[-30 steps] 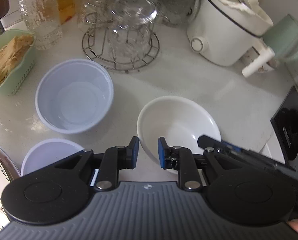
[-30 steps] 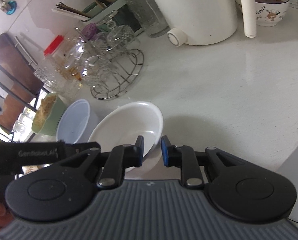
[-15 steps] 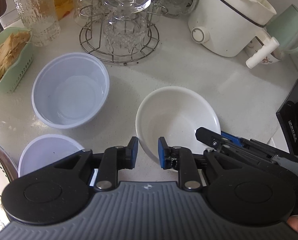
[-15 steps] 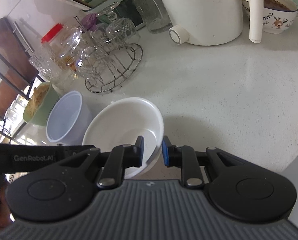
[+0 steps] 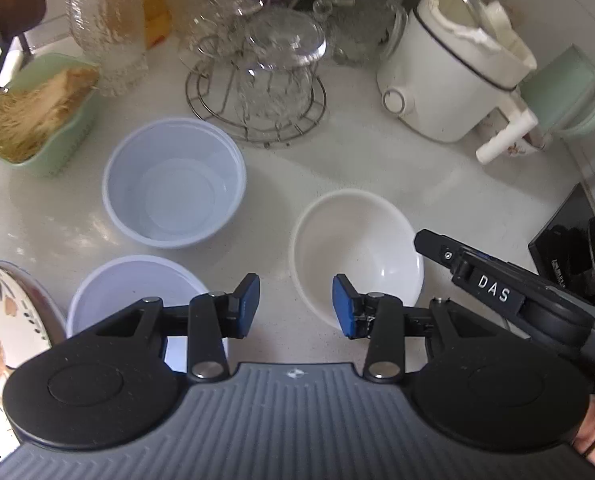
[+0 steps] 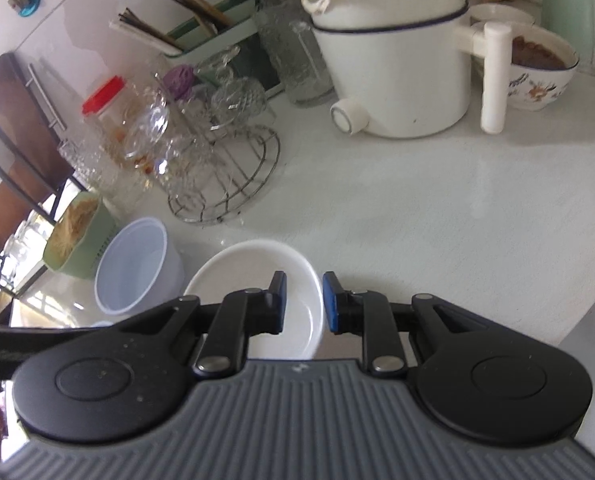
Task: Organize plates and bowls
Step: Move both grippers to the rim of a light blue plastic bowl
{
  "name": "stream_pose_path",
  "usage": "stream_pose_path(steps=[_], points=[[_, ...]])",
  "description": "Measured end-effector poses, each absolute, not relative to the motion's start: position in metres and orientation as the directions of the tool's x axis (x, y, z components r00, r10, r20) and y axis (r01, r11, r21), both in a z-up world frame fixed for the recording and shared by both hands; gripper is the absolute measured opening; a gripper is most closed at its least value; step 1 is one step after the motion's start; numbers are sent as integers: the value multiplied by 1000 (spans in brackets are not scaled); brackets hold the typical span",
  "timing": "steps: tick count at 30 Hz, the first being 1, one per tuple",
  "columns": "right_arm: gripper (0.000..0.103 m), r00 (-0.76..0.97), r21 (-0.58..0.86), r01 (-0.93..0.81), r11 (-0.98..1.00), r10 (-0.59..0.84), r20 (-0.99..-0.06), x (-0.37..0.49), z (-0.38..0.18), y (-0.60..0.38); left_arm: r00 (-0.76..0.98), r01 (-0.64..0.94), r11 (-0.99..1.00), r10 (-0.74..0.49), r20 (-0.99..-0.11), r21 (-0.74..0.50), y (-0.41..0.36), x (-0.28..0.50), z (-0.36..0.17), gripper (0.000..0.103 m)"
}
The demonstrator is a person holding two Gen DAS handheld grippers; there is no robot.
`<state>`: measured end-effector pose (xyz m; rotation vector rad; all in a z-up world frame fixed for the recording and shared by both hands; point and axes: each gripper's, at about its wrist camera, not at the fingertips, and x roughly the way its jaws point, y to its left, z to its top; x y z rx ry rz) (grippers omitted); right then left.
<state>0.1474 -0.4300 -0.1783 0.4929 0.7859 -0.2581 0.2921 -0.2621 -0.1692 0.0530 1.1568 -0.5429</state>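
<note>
While its jaws straddle it, right gripper point(image 6: 304, 300) partly hides white bowl point(image 6: 253, 264).

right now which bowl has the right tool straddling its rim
The white bowl: the right tool has one finger inside it, one outside. The two pale blue bowls are untouched.

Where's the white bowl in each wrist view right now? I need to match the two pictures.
Left wrist: white bowl sits right of centre, just beyond the left gripper, whose jaws are open.
Right wrist: same bowl lies low at centre-left, its rim between the open fingers of the right gripper.
Shared landmark: the wire glass rack, behind the bowl.
</note>
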Motion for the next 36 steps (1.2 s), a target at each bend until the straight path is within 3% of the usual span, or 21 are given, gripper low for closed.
stream_pose_path(steps=[17,36], points=[[24,754,316,267,910,7,-657,140,-126,-384,399,405,892,-372,-838,-203,-193,287,-134,46],[24,669,300,176,938,109,-735,135,-142,-292,379,389,891,-386,-841,-234,-114,317,-167,51]])
